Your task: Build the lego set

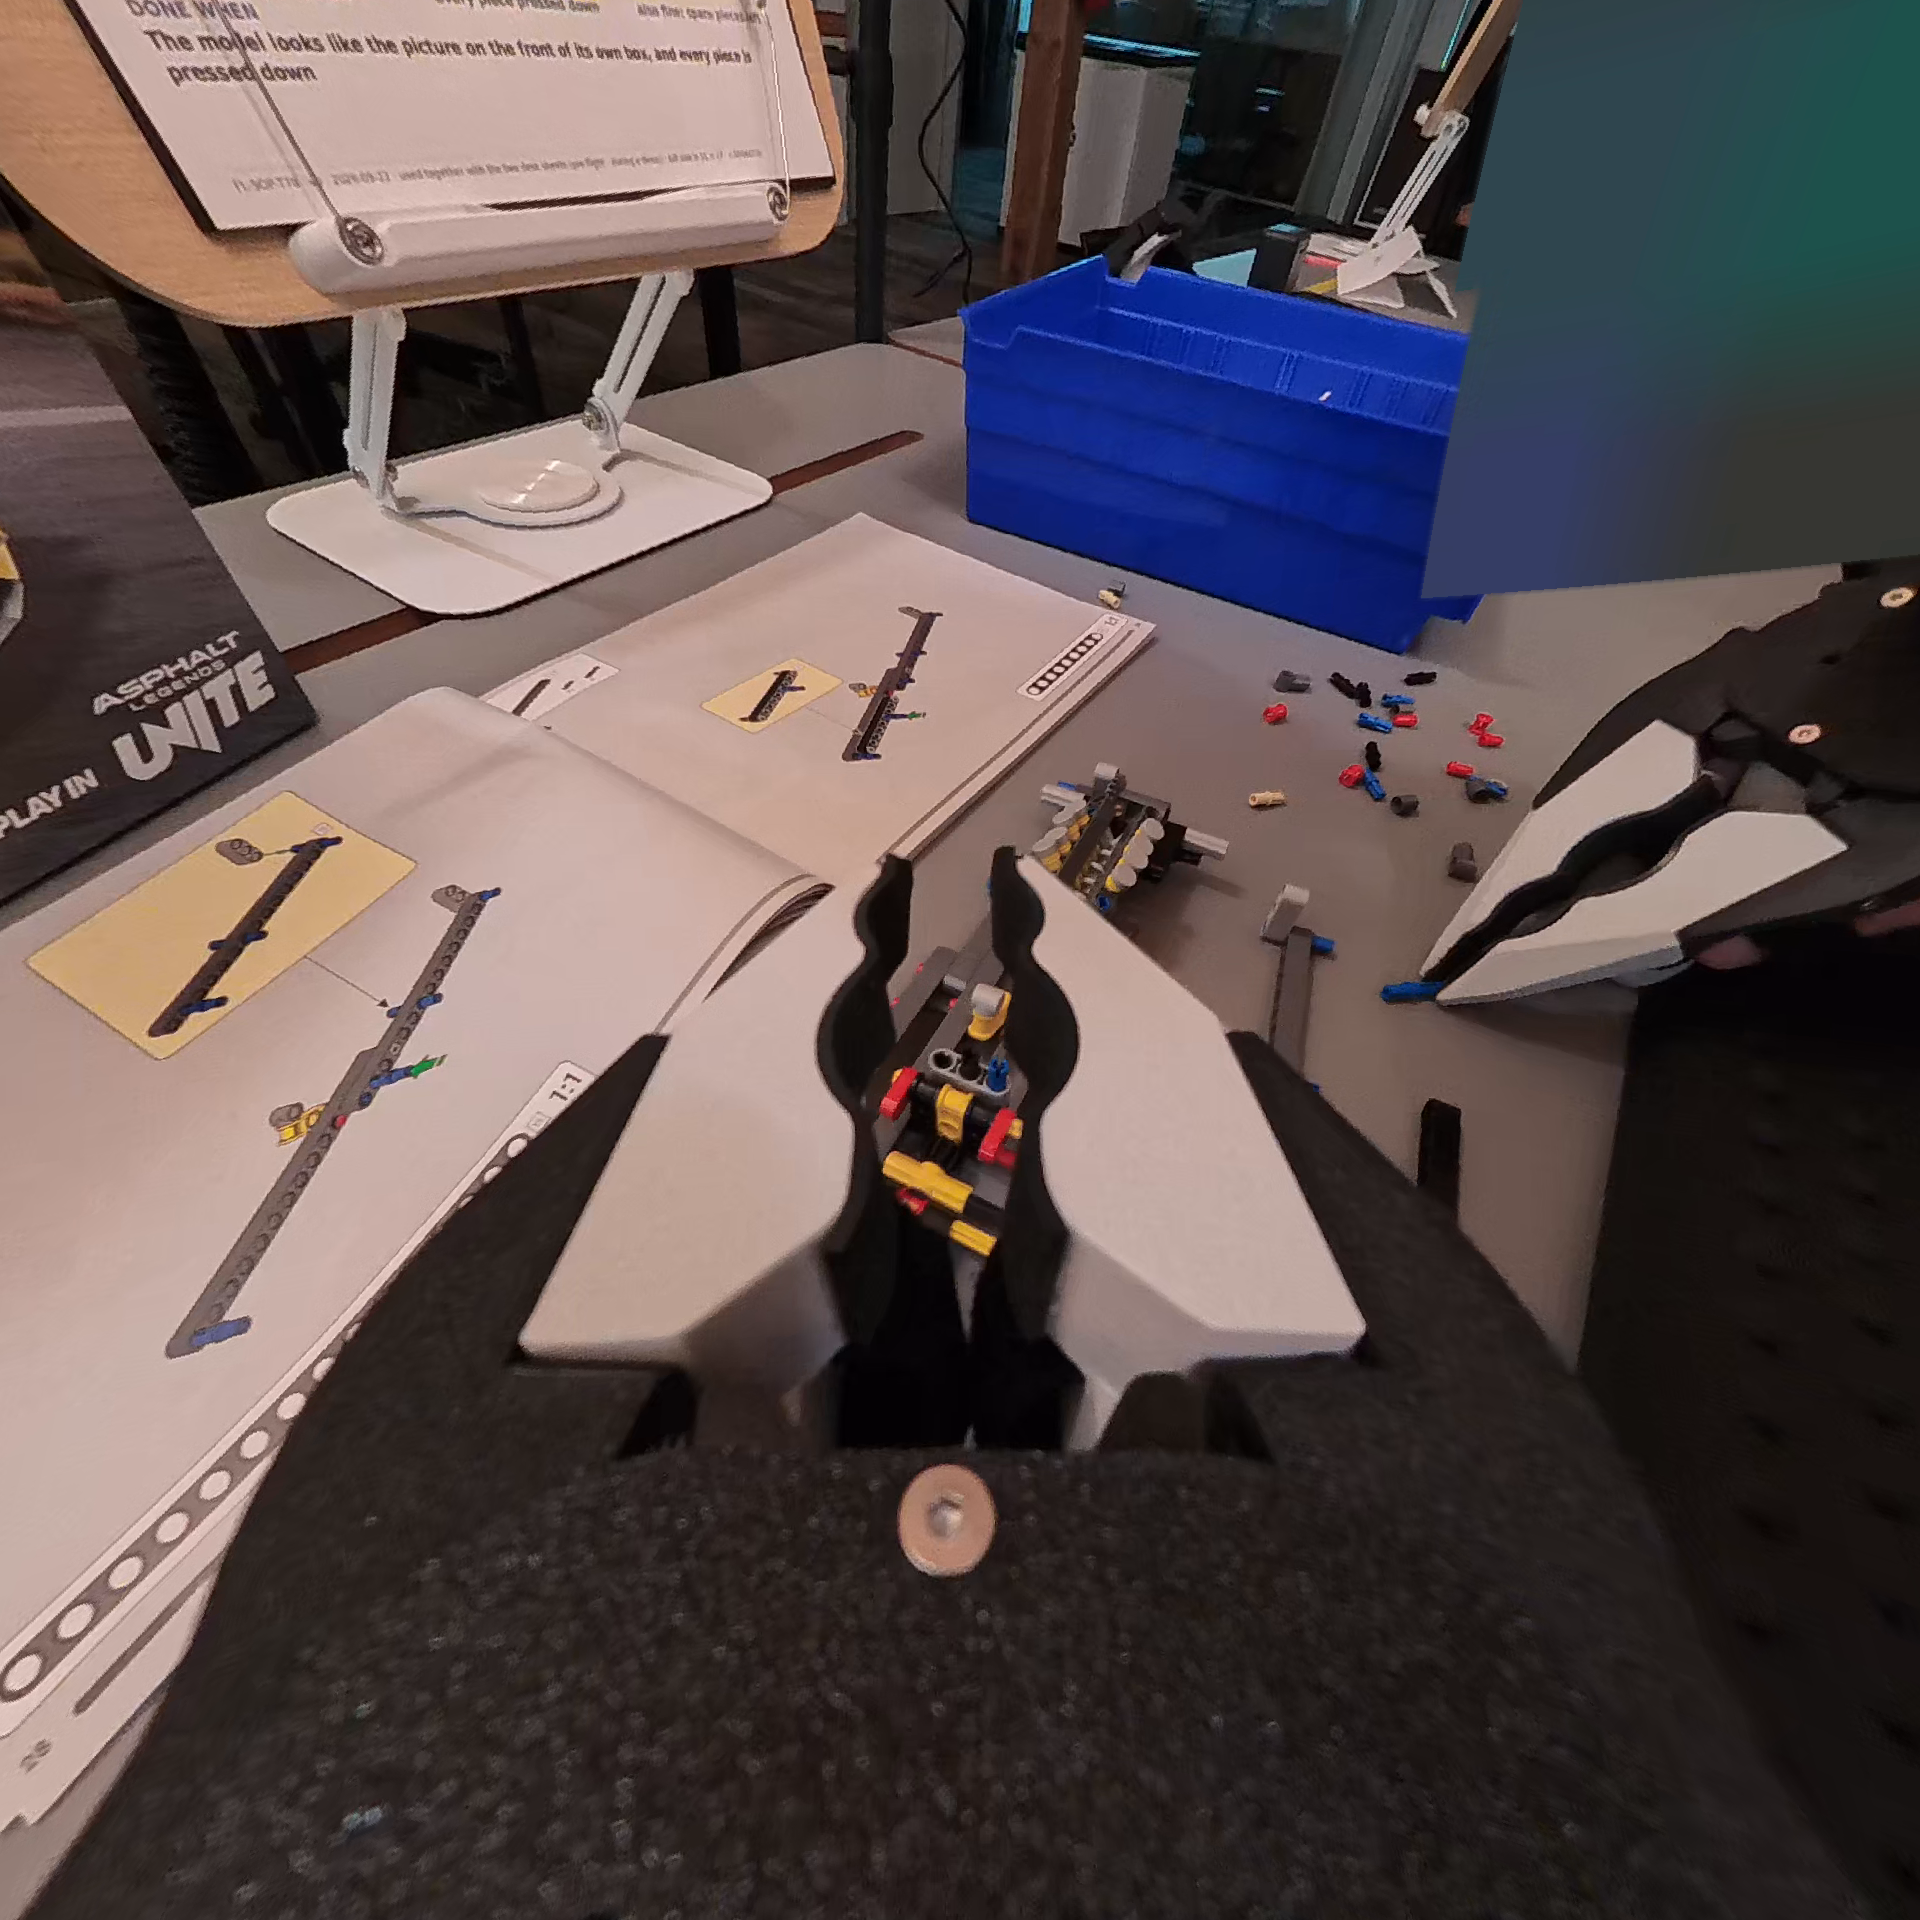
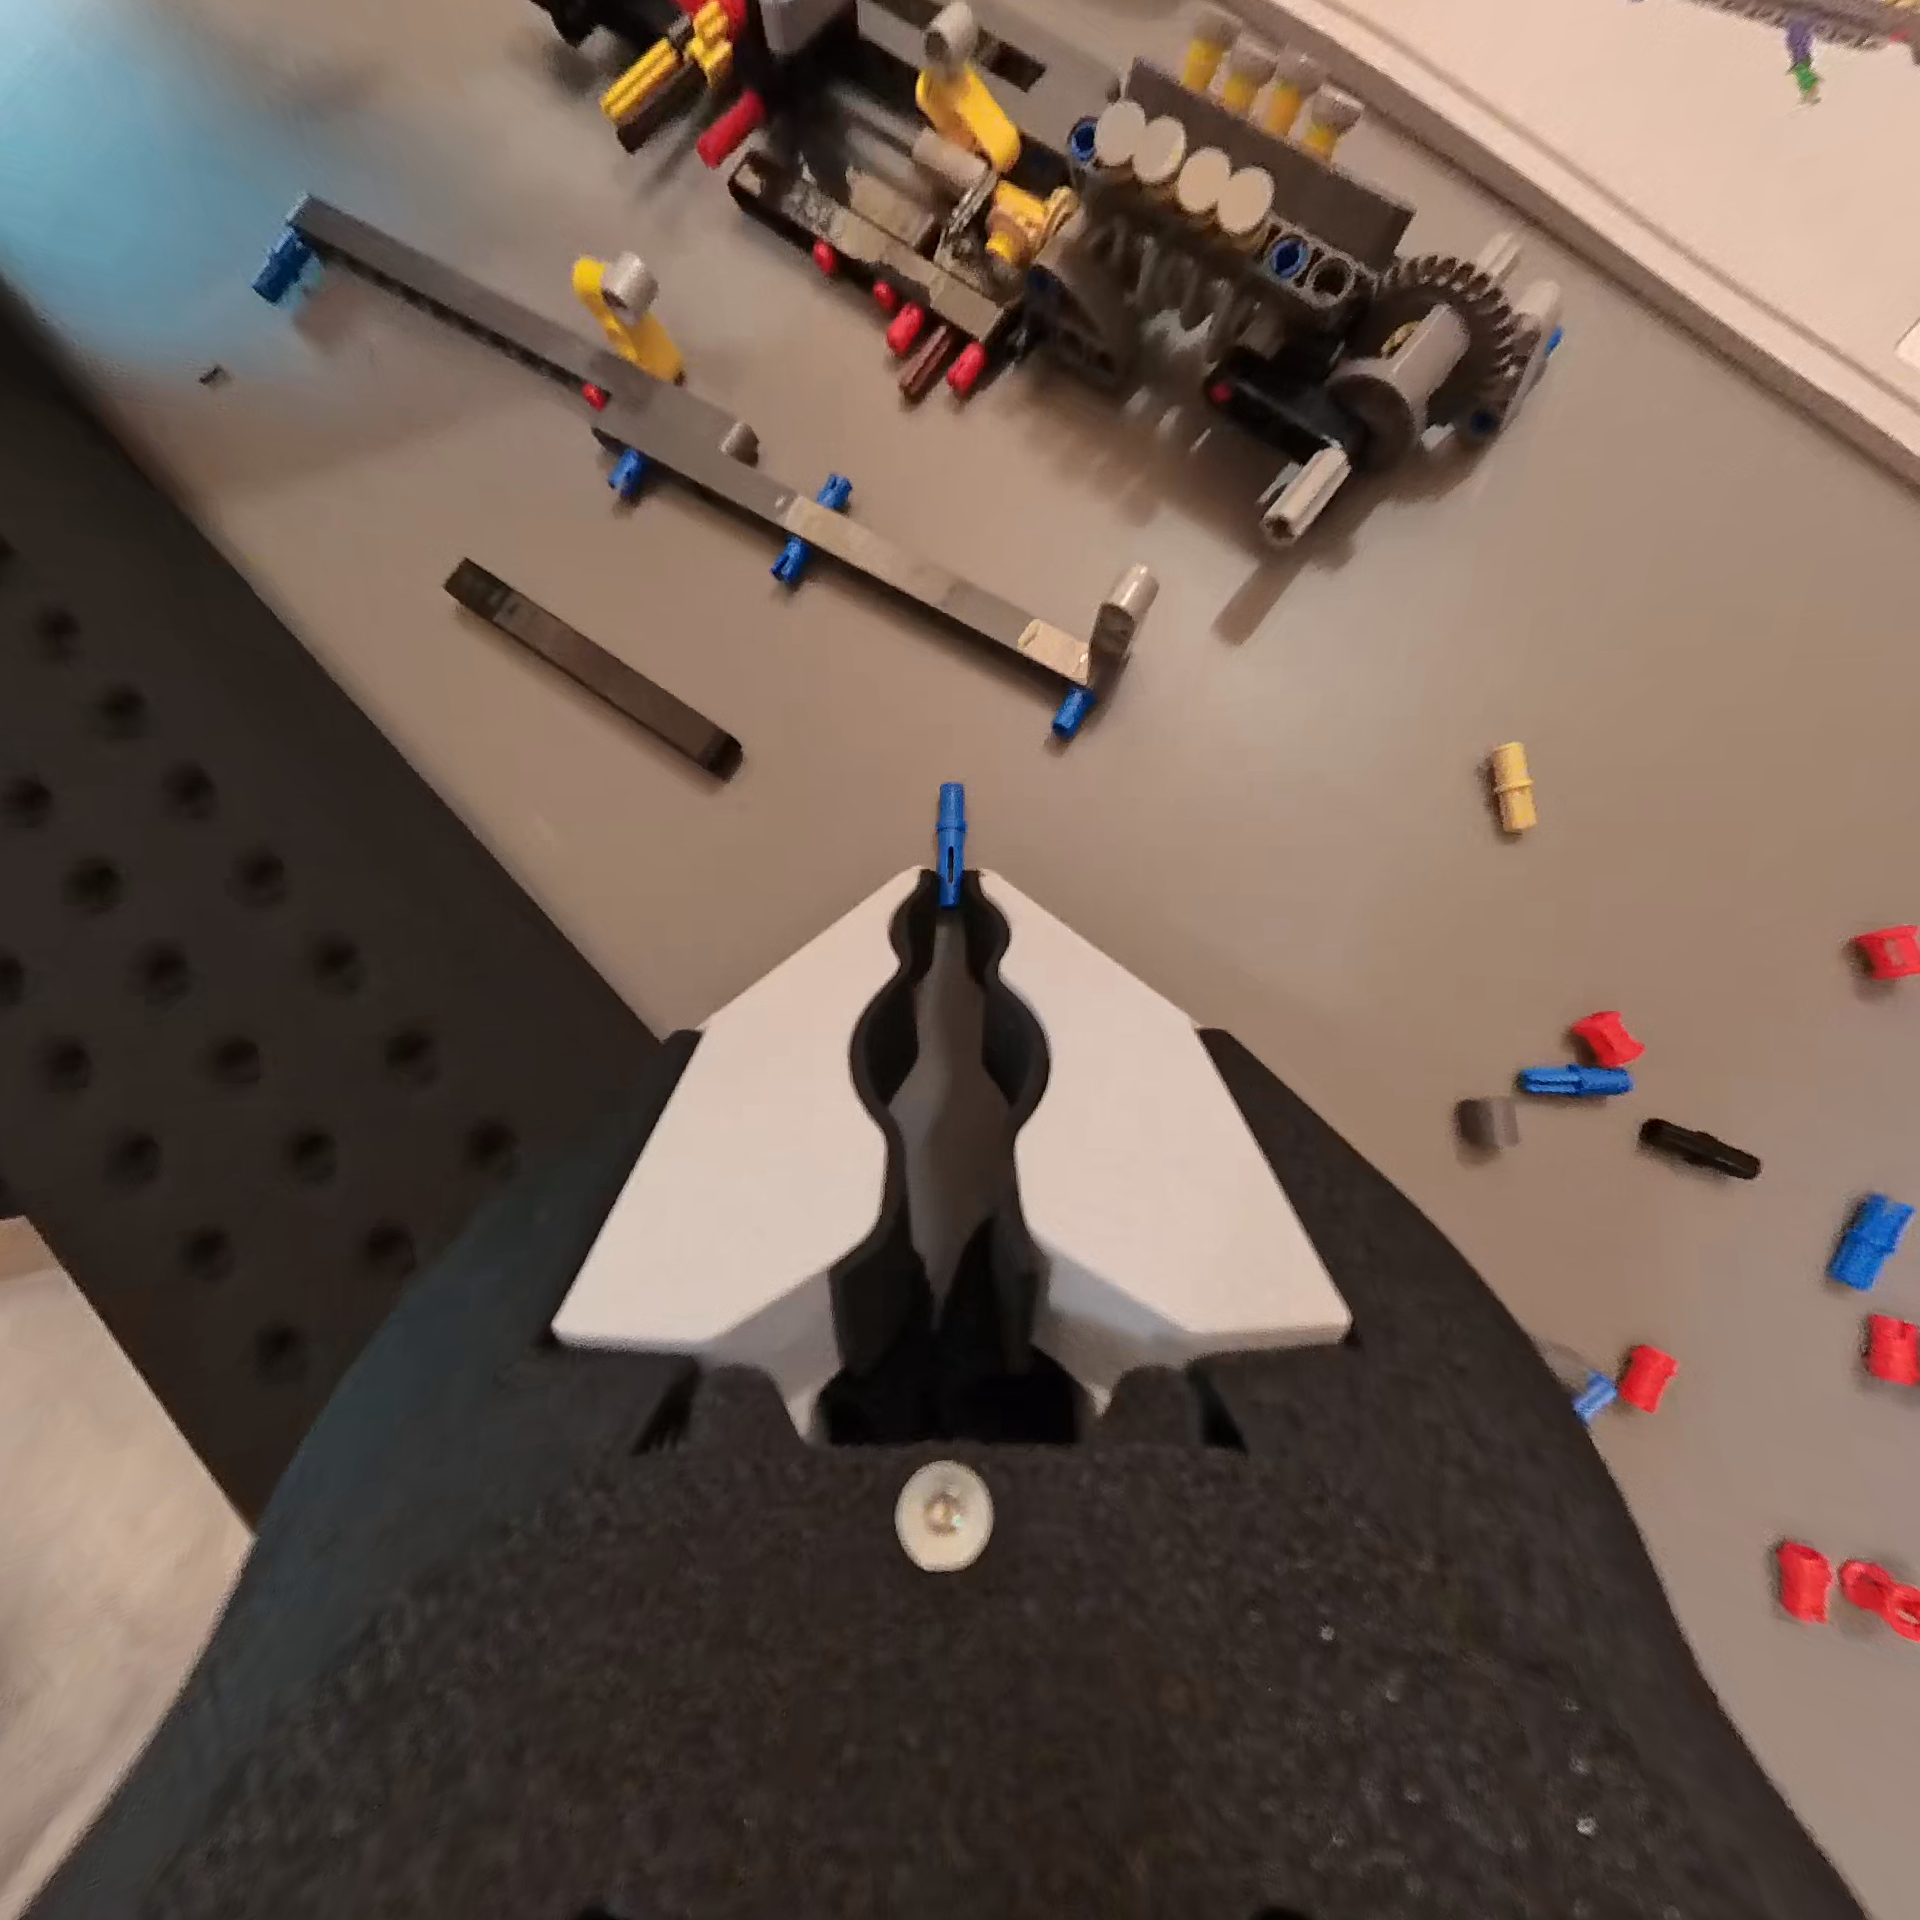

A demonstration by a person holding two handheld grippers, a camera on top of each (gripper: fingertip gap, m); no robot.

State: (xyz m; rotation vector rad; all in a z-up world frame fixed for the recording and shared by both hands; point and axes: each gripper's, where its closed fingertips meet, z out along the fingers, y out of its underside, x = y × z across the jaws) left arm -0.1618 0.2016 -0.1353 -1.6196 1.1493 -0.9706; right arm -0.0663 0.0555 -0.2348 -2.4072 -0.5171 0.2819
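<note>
My right gripper [image 2: 948, 881] pinches a blue pin [image 2: 950, 831] pointing up-frame toward the long grey beam [image 2: 727, 478] lying diagonally just beyond, while my left gripper [image 1: 951, 883] fingers stand open

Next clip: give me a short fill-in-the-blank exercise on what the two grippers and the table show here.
1. The right gripper pinches a small ____ pin at its tips.
2. The storage bin behind the instruction booklet is ____.
3. The left gripper, jaws apart, hovers over a partly built ____ model.
4. The loose black beam lies ____ on the table.

Missing words: blue; blue; lego; flat
</note>
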